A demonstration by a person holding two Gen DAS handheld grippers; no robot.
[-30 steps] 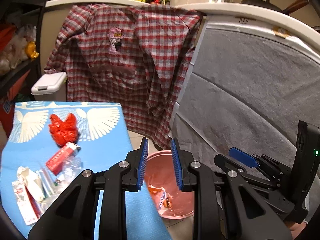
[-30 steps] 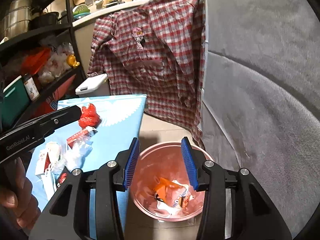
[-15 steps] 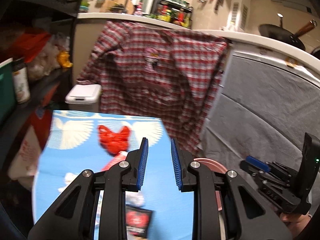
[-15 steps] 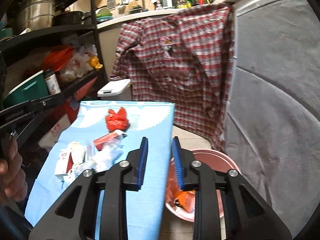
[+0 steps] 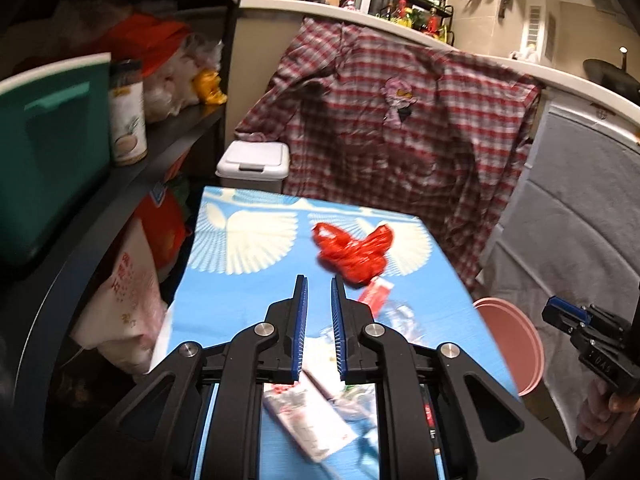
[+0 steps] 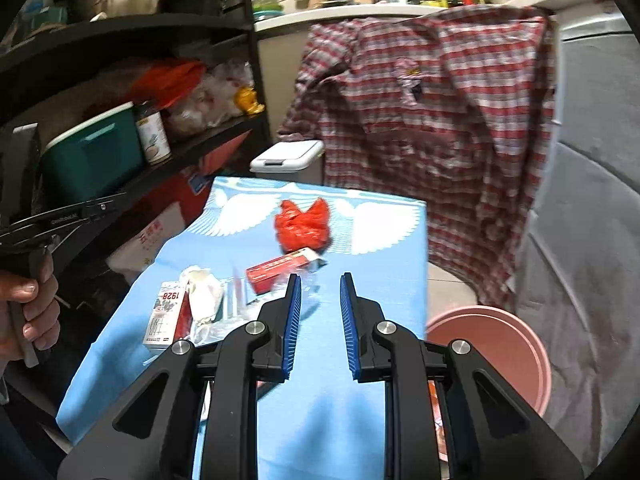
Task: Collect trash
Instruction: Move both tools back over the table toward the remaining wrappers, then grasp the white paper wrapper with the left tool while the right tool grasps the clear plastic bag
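Left wrist view
Left gripper (image 5: 319, 280): lower centre of the frame, blue pads parted by a narrow gap, nothing between them.
Table (image 5: 240, 300): blue cloth with white fan shapes, filling the middle of the frame.
Red bag (image 5: 354, 250): crumpled, right of centre, just above the gripper tips.
Red box (image 5: 376, 294): just below the red bag, beside the right pad; blurred.
Wrappers (image 5: 308, 416): blurred litter at lower centre, partly behind the gripper's frame.
Basin (image 5: 516, 344): pink, lower right, beside the table edge and lower than it.
Right gripper (image 5: 560, 314): far right edge, only partly seen; its opening cannot be told here.
Shirt (image 5: 400, 132): red plaid, hanging at upper centre.
Bin (image 5: 254, 160): white lid, behind the table's far end.

Right wrist view
Right gripper (image 6: 320, 280): lower centre, pads moderately apart, holding nothing.
Red bag (image 6: 303, 226): centre, on the table (image 6: 380, 280).
Red box (image 6: 280, 270): just below the bag, left of the gripper tips.
Carton (image 6: 166, 316): white, marked 1928, at left centre, with crumpled wrappers (image 6: 206, 294) touching it.
Basin (image 6: 496, 348): lower right, beside the table.
Left gripper (image 6: 92, 210): left edge, seen side-on; gap not visible here.
Shirt (image 6: 432, 112): upper right.
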